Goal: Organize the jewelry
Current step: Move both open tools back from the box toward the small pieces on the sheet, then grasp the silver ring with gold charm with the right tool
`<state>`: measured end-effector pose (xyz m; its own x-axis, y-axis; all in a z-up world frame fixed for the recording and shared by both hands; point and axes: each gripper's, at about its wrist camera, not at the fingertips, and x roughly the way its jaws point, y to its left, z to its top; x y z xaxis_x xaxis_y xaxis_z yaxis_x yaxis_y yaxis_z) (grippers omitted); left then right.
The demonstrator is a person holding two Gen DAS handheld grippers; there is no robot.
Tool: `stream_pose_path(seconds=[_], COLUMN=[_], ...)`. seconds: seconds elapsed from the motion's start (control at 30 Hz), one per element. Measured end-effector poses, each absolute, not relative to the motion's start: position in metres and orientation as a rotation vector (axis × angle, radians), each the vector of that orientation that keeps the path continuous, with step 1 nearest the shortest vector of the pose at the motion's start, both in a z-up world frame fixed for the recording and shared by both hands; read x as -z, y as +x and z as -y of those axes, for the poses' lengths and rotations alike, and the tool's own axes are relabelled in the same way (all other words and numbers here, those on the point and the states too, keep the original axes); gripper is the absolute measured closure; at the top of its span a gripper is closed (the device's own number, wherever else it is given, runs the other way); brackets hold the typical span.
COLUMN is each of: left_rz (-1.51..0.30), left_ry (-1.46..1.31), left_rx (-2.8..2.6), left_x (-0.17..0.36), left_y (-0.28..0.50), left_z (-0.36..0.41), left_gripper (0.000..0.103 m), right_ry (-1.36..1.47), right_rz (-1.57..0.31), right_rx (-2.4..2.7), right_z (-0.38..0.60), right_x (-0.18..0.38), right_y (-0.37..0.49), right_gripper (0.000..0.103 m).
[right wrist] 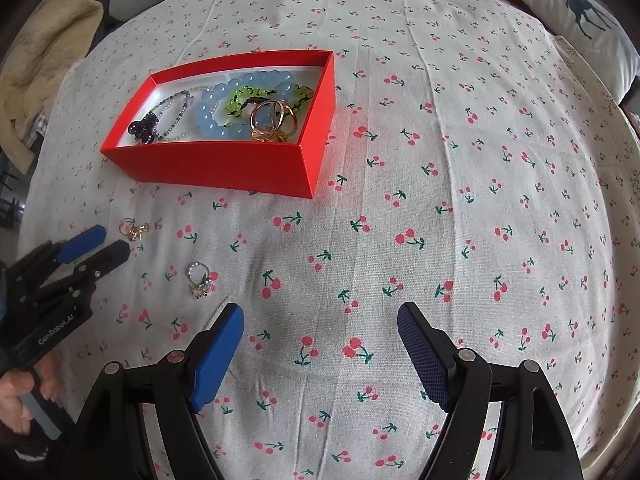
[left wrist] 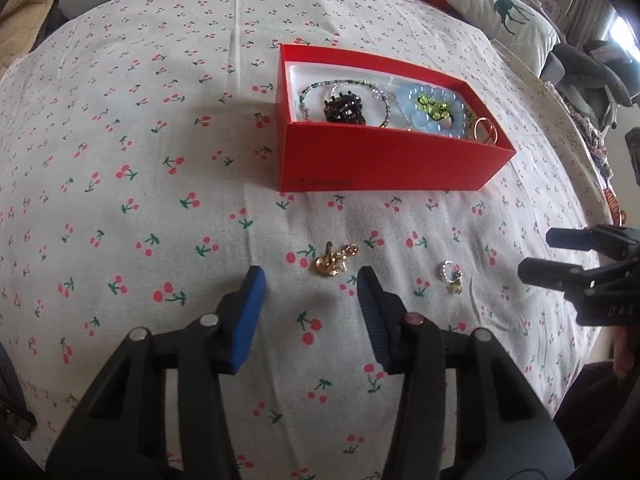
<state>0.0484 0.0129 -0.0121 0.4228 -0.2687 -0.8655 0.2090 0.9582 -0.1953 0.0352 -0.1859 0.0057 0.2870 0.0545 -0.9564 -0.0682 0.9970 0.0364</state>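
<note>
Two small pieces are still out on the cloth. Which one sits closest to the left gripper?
The gold charm, just ahead of the open left gripper. The silver ring lies farther right.

Soft, even daylight fills both views, bright without harsh glare. In the left wrist view a blown-out window (left wrist: 624, 32) glows at the upper right edge. Faint, diffuse shadows lie on the cherry-print cloth (right wrist: 440, 200) under each tool. Strong fisheye bending curves the cloth's edges, and black vignetting fills the corners. The centre is sharp; the rims smear slightly.
</note>
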Motion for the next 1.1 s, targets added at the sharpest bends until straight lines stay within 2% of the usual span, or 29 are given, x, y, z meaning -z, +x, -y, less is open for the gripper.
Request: stream_pose_path(seconds=[0.17,0.33,0.37,0.5,1.1], left_rz=[-1.089,-1.101,-1.108,-1.104,-1.107], left_ry=[-0.1,-0.118,-0.125,-0.134,-0.075], left_rx=[0.307,0.295,0.29,0.279,0.197], left_x=[0.011,0.013,0.014,0.014,-0.004], left_y=[0.054,0.059,0.06,0.061,0.042], left_z=[-0.005,0.003,0.003,0.004,-0.017], left_gripper=[0.056,0.079,0.086,0.098,0.101], right_ry=[-0.021,-0.015,-0.015,-0.016,0.048], right_rz=[-1.279,-1.279,-1.279,-1.28,-1.3], right_rx=[-0.091,-0.094,-0.095,-0.097,-0.147], right_z=[0.184,0.184,0.184,0.183,0.156], right_x=[-0.006,-0.006,-0.006,-0.005,-0.002], right_y=[0.035,0.036,0.037,0.037,0.048], right_gripper=[0.023,0.023,0.023,0.023,0.023])
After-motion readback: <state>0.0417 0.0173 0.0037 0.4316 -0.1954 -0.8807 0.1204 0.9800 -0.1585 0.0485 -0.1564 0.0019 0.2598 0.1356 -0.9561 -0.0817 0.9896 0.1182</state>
